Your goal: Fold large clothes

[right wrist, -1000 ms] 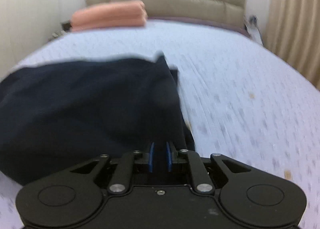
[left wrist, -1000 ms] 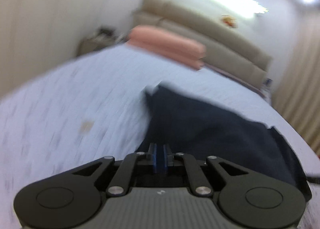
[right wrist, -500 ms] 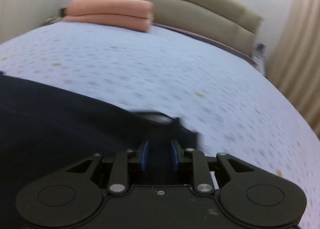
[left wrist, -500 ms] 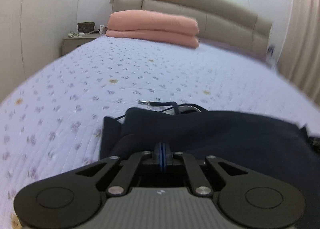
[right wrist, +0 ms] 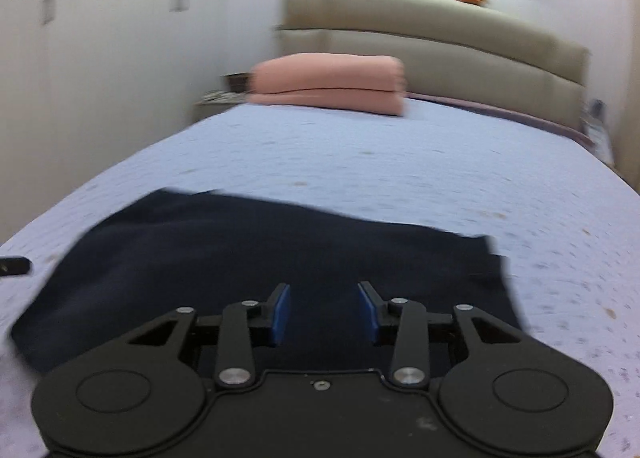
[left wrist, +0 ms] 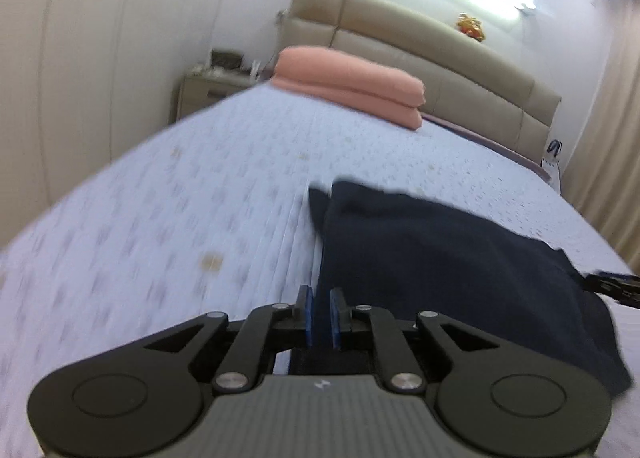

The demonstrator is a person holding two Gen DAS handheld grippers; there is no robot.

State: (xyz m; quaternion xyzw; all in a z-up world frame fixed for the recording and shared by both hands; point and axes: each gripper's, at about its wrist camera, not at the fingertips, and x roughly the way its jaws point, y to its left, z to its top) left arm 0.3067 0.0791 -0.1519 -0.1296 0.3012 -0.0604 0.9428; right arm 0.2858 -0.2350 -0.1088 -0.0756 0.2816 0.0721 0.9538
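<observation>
A folded dark navy garment [left wrist: 448,254] lies flat on the lilac bedspread [left wrist: 168,225]. In the left wrist view my left gripper [left wrist: 320,316] sits at the garment's near left edge, its blue pads slightly apart with nothing between them. In the right wrist view the garment [right wrist: 248,254] spreads out in front of my right gripper [right wrist: 325,312], which is wide open and empty just above the cloth's near edge. The tip of the right gripper shows at the right edge of the left view [left wrist: 616,284].
A folded pink blanket [left wrist: 352,87] lies at the head of the bed before a beige padded headboard [left wrist: 440,57]. A bedside table [left wrist: 208,87] stands at the far left by the wall. Curtains [left wrist: 612,129] hang on the right.
Both grippers have let go of the garment and opened, the right one wide. The garment now lies flat on the bed, and both grippers have drawn back from it.
</observation>
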